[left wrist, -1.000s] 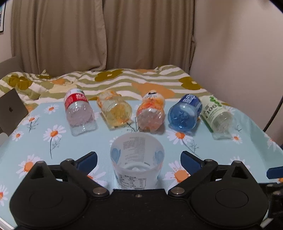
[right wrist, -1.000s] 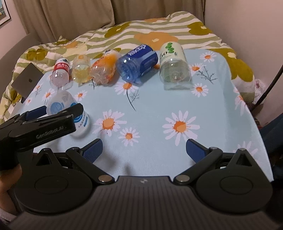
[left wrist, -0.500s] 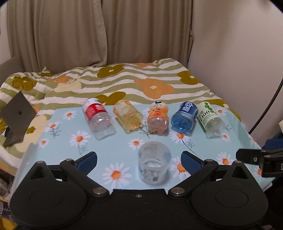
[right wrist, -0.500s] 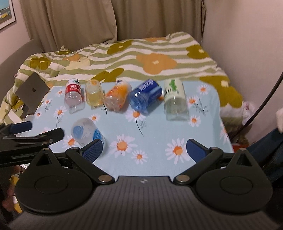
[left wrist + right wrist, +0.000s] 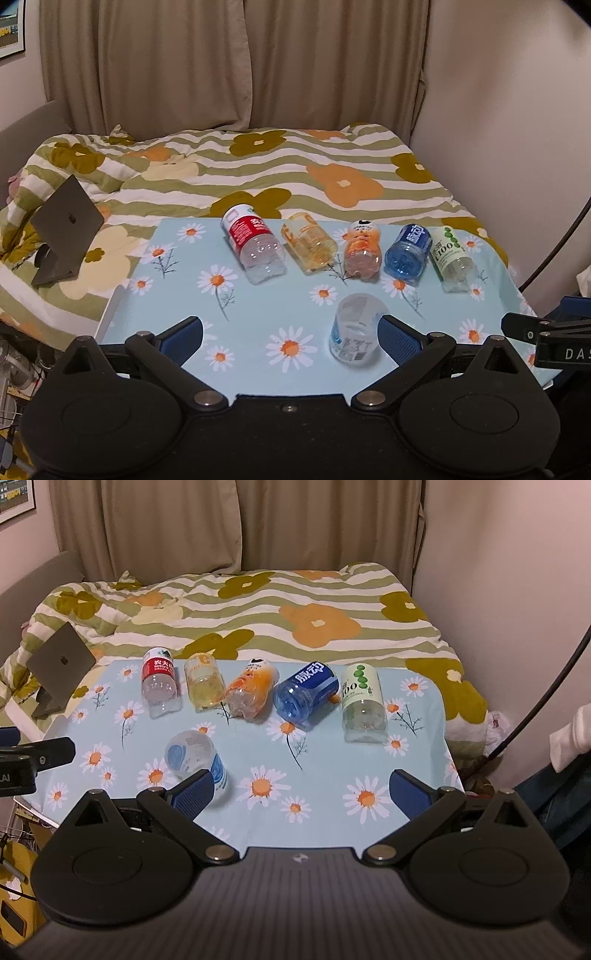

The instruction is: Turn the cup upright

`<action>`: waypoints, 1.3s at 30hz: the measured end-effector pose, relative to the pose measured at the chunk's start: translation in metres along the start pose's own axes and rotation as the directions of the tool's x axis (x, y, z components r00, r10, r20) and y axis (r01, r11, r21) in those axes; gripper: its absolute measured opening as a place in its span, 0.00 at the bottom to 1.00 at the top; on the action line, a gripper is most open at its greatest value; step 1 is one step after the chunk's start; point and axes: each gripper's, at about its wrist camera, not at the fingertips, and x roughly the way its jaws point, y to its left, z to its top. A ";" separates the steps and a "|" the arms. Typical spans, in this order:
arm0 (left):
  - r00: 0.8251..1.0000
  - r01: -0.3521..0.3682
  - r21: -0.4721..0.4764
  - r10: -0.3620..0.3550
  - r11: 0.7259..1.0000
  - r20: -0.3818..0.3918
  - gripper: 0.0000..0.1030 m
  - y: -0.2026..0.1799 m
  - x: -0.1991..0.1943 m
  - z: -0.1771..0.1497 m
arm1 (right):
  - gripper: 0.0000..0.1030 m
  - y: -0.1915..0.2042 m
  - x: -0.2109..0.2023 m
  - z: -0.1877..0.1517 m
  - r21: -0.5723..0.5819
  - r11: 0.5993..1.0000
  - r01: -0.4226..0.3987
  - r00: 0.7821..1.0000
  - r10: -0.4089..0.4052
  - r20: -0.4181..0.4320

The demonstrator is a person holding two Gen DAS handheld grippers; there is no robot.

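Partly hidden behind a blue finger pad in both views, the cup (image 5: 354, 338) (image 5: 195, 762) stands upright, mouth up, on the daisy tablecloth (image 5: 258, 306) near its front edge. It is clear plastic with a blue-and-white label. Both the left gripper (image 5: 290, 334) and the right gripper (image 5: 303, 792) are spread wide, holding nothing.

"100" on green-dotted bottle (image 5: 362, 698)

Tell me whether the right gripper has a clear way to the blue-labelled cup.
Probably yes: the right gripper is open and empty, the cup lies by its left finger, and nothing sits between them.
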 end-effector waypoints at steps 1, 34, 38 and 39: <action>1.000 -0.002 0.001 0.002 1.000 0.001 1.00 0.001 -0.001 -0.002 | 1.00 0.001 0.000 -0.001 0.001 1.000 0.001 1.000 -0.001 -0.001; 0.999 -0.025 0.026 0.024 0.999 0.041 1.00 0.004 -0.006 0.000 | 1.00 0.002 0.000 0.001 0.010 1.000 0.015 1.000 -0.015 -0.006; 0.999 -0.026 0.029 0.025 0.999 0.042 1.00 0.003 -0.006 0.000 | 1.00 0.002 0.000 0.000 0.009 1.000 0.015 1.000 -0.015 -0.006; 0.999 -0.026 0.029 0.025 0.999 0.042 1.00 0.003 -0.006 0.001 | 1.00 0.002 0.000 0.000 0.010 1.000 0.014 1.000 -0.014 -0.007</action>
